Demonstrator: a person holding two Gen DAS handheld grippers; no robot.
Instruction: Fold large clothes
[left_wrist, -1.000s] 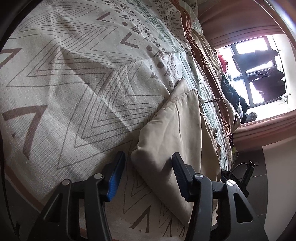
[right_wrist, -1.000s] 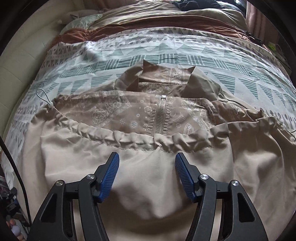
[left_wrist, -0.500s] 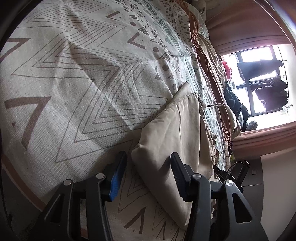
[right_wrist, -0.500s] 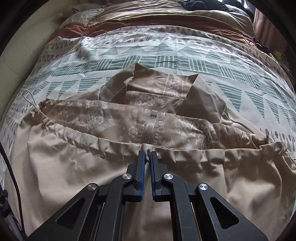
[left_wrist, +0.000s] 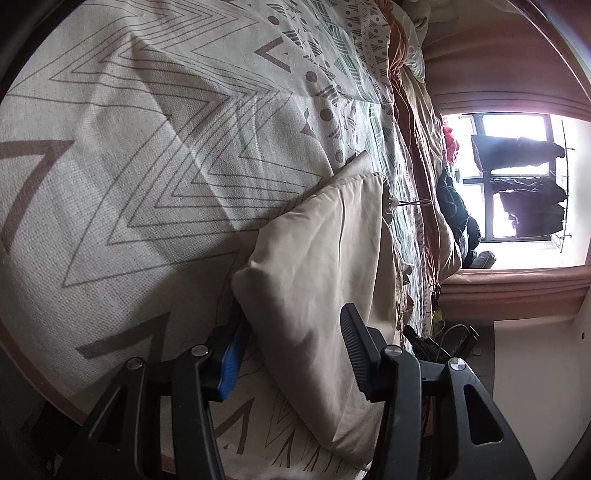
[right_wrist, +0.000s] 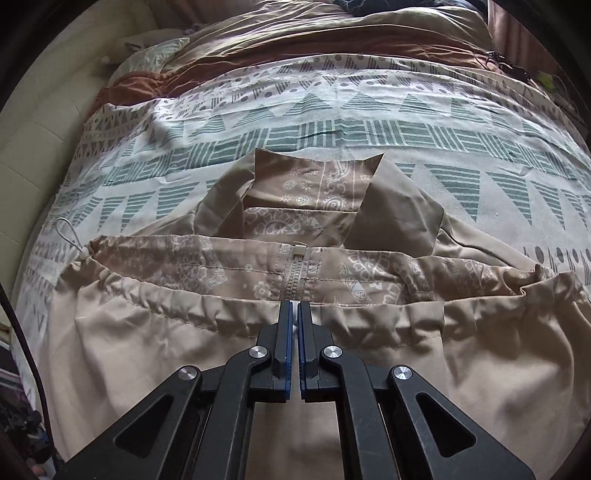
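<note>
Our right tongs (right_wrist: 294, 314) are clamped on the gathered hem of the beige jacket (right_wrist: 229, 354), beside its zipper (right_wrist: 297, 275). The left tongs (left_wrist: 291, 332) straddle a folded corner, jaws apart. The jacket lies across the bed (right_wrist: 332, 110), collar pointing away; its sleeves are hidden.

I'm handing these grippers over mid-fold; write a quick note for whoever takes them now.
Right gripper: shut on the gathered drawstring hem of the beige zip-up jacket, beside the zipper.
Left gripper: open, straddling the jacket's folded corner, not pinching it.
Jacket lies on the patterned bedspread, lower part folded up, paisley lining showing.
Left: close the left gripper, finish the fold.
</note>
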